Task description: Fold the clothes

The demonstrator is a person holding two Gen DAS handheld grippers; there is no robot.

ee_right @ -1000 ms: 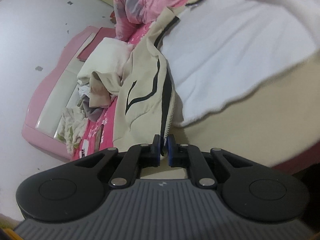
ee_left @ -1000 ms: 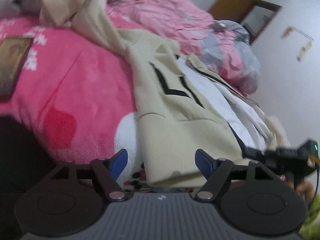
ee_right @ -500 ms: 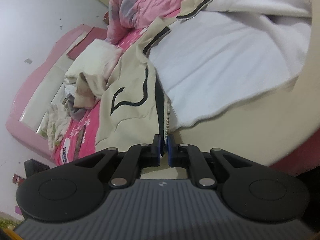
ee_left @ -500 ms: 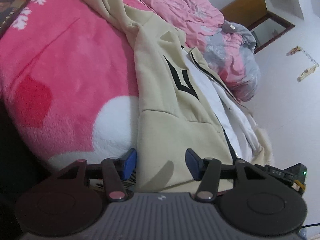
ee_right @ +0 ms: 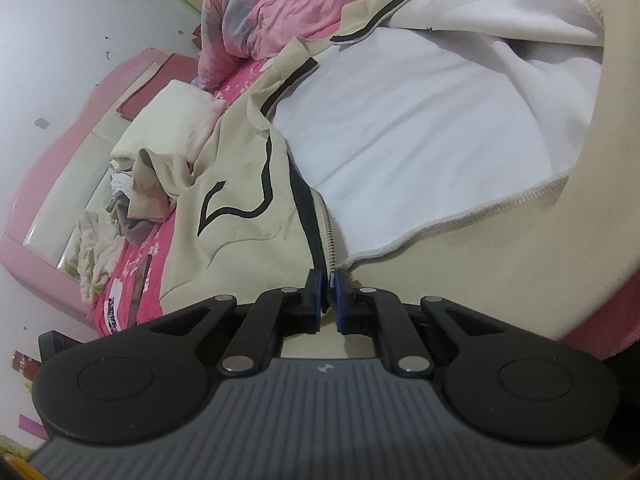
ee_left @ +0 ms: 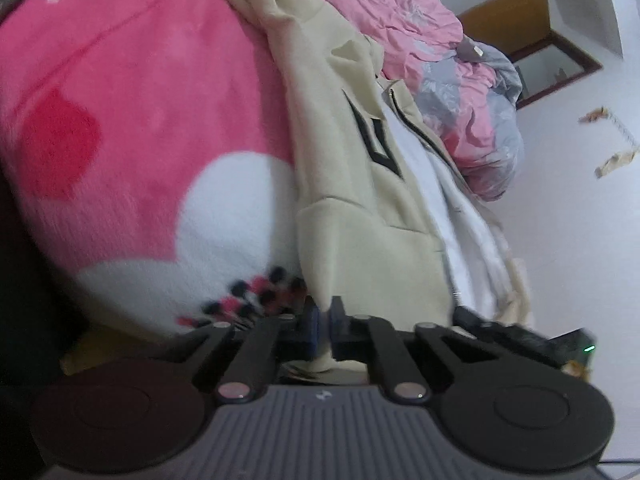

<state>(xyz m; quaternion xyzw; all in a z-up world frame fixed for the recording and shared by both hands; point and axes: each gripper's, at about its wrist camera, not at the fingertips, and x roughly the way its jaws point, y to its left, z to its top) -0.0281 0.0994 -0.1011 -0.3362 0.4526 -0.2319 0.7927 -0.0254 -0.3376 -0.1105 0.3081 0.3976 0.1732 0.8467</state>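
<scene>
Gripping the hem at two points, both sets of tongs are clenched on the beige zip-up jacket (ee_left: 360,216), which is spread open across the pink bed (ee_left: 132,128) with its white lining (ee_right: 420,144) turned upward. The left tongs (ee_left: 324,330) have just been closing, and in the left wrist view the bottom corner of the jacket's left-hand front panel is now pinched between the blue pads. The right tongs (ee_right: 327,300) are clamped on the bottom end of the zipper edge (ee_right: 330,236), where the metal teeth run straight into the gap between the pads.

Two lower points of one front panel are thus held at once, presumably so that the panel can be lifted as a flat sheet and carried across the lining without sagging or twisting; a single grip would be expected to let the fleece droop. The hem appears to have been chosen because it overhangs the near edge of the bed, where fabric can be reached from below.

Well beyond the jacket, a crumpled pink and grey quilt (ee_right: 280,4) is heaped, and a pile of other clothes (ee_right: 132,184) lies near the pink headboard (ee_right: 52,184), apparently waiting. The folding is judged to be at its very start: no crease has been made yet.
</scene>
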